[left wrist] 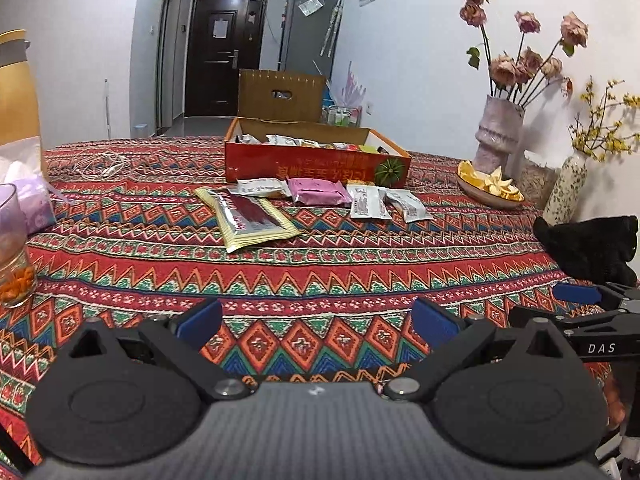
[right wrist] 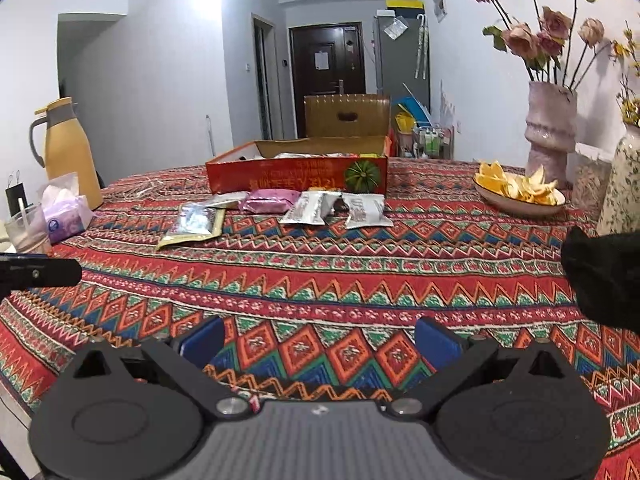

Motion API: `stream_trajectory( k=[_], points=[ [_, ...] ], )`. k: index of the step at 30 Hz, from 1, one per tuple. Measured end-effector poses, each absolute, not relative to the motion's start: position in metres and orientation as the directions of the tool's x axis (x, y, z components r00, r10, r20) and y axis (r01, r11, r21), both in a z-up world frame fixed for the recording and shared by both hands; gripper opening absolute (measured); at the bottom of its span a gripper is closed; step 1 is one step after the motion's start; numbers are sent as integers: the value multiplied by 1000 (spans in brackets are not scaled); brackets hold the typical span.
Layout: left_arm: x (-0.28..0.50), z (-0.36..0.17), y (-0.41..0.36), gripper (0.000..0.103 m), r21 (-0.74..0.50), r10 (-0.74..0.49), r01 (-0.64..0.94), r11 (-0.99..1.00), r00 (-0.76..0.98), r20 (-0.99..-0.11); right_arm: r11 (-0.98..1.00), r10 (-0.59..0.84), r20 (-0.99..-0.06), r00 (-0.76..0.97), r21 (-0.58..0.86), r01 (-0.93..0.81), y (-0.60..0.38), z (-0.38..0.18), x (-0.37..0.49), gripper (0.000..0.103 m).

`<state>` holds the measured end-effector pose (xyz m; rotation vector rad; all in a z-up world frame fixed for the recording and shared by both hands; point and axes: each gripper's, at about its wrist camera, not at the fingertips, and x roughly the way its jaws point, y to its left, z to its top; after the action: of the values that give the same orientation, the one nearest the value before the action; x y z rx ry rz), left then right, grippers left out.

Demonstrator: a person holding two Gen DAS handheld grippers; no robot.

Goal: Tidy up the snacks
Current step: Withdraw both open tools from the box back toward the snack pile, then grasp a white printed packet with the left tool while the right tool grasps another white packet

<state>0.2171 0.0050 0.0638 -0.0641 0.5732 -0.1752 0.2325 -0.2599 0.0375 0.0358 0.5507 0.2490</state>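
White-walled room with a dark door [left wrist: 224, 48] at twelve o'clock, a grey fridge [left wrist: 308, 28] just right of it. Nearer, a table under a red zigzag-patterned cloth [left wrist: 320, 268]. On the cloth at twelve o'clock, a shallow red box [left wrist: 316, 166], open, with snack packets inside. Just in front of the box, more packets loose on the cloth: a yellow-edged packet [left wrist: 250, 218] at eleven, a pink packet [left wrist: 318, 192] touching the box front, silver packets [left wrist: 368, 202] at one. At two o'clock, a plate of orange peel [left wrist: 490, 186], behind it a pale vase of dried roses [left wrist: 498, 132]. At nine o'clock, a glass [left wrist: 12, 248] and a tissue pack [left wrist: 38, 204]; further left in the right wrist view, a yellow jug [right wrist: 68, 152].

Left gripper [left wrist: 316, 320] low over the near cloth, blue pads wide apart, nothing between them. Right gripper [right wrist: 318, 340] likewise spread wide and empty, well short of the packets. At three o'clock, a black-gloved hand [left wrist: 588, 244] beside it.
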Motion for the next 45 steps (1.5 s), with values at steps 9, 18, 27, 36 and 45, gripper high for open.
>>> stream_trajectory(
  k=[9, 18, 27, 36, 45],
  points=[
    [254, 54, -12, 103, -114, -204, 169, 979, 793, -575, 968, 247, -537, 806, 109, -224, -270, 30, 265, 101],
    [325, 43, -28, 103, -135, -225, 181, 974, 752, -619, 966, 250, -566, 786, 90, -242, -274, 26, 337, 101],
    [415, 38, -66, 98, -130, -278, 256, 958, 713, -644, 952, 291, -596, 749, 101, -289, -280, 28, 429, 99],
    [490, 25, -103, 79, -55, -278, 327, 943, 691, -667, 943, 315, -640, 701, 128, -307, -279, 8, 523, 77],
    [518, 4, -113, 44, -96, -312, 336, 937, 678, -666, 957, 283, -619, 733, 125, -264, -298, 0, 525, 44]
  ],
)
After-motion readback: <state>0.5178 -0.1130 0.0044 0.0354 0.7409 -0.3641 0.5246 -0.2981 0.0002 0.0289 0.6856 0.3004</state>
